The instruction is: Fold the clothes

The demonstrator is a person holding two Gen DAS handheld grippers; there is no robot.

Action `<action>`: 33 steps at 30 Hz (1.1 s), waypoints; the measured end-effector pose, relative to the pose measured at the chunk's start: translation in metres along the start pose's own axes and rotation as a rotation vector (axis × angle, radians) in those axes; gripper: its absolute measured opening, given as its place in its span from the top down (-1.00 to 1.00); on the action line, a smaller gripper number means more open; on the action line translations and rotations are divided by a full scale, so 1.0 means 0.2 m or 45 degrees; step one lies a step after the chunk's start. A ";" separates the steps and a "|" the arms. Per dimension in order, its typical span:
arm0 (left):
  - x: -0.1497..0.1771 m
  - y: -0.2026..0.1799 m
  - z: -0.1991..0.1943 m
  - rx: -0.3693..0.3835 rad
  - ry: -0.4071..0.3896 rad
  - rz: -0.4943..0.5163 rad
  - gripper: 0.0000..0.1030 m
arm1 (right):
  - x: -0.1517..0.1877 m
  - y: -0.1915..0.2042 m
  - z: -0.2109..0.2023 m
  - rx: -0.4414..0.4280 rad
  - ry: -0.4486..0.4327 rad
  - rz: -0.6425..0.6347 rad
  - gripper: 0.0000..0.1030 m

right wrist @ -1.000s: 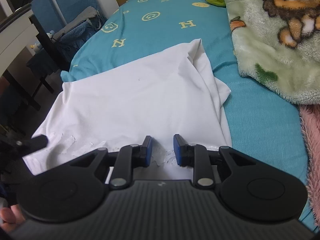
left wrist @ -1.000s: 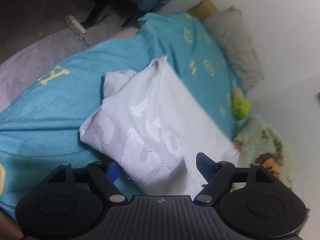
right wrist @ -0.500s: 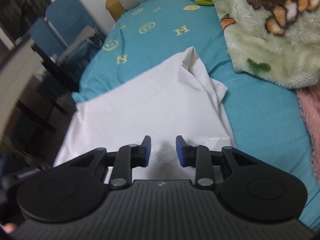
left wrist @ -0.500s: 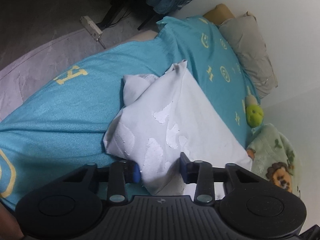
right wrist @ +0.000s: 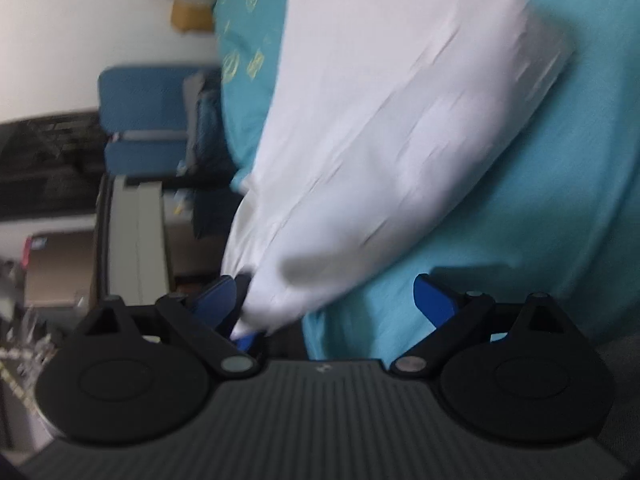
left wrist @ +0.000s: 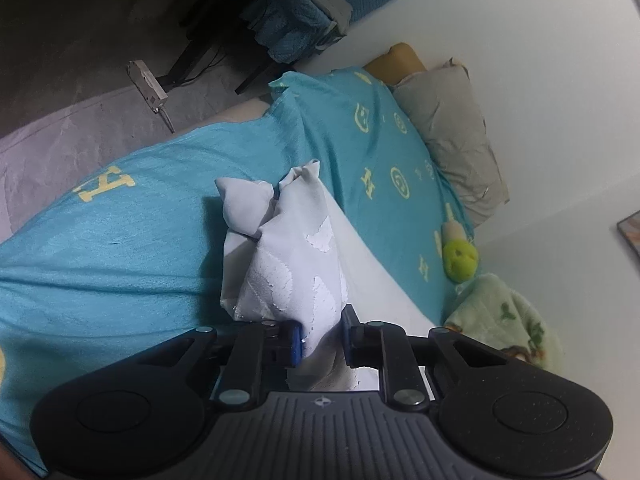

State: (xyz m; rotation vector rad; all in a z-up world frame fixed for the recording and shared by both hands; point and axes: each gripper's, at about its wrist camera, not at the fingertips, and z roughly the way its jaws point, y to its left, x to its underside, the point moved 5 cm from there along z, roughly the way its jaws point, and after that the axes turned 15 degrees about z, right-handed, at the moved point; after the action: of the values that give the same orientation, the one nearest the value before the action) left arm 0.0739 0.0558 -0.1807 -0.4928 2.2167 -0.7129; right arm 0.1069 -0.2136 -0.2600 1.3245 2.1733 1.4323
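A white garment point(left wrist: 296, 256) with a cracked white print lies partly folded on the teal bed sheet point(left wrist: 120, 248). My left gripper point(left wrist: 320, 338) is shut on its near edge, with bunched cloth between the blue pads. In the blurred, rolled right wrist view the same white garment point(right wrist: 384, 128) stretches away over the sheet. My right gripper point(right wrist: 328, 300) is open, its jaws wide apart. A fold of the cloth rests against its left finger point(right wrist: 216, 300). The right finger point(right wrist: 434, 300) is over bare sheet.
A grey pillow point(left wrist: 452, 132) and a green plush toy point(left wrist: 460, 258) lie at the bed's head by the wall. A green fleece blanket point(left wrist: 508, 320) lies at the right. A blue chair point(right wrist: 148, 120) and dark furniture stand beside the bed, a power strip point(left wrist: 146, 86) on the floor.
My left gripper has closed on the garment's edge and lifted it, bunching the cloth. My right gripper has opened wide, let go of the cloth, and rolled sharply to the side.
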 end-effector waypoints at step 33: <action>-0.25 -1.78 0.07 0.460 0.098 0.229 0.66 | -0.57 0.88 -1.44 -0.253 -0.799 -0.388 0.53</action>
State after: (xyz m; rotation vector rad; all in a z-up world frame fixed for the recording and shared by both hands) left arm 0.1617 -0.1969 0.0608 -0.0860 2.1038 -1.0207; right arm 0.0971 -0.4599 -0.0030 1.1145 1.6773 0.9232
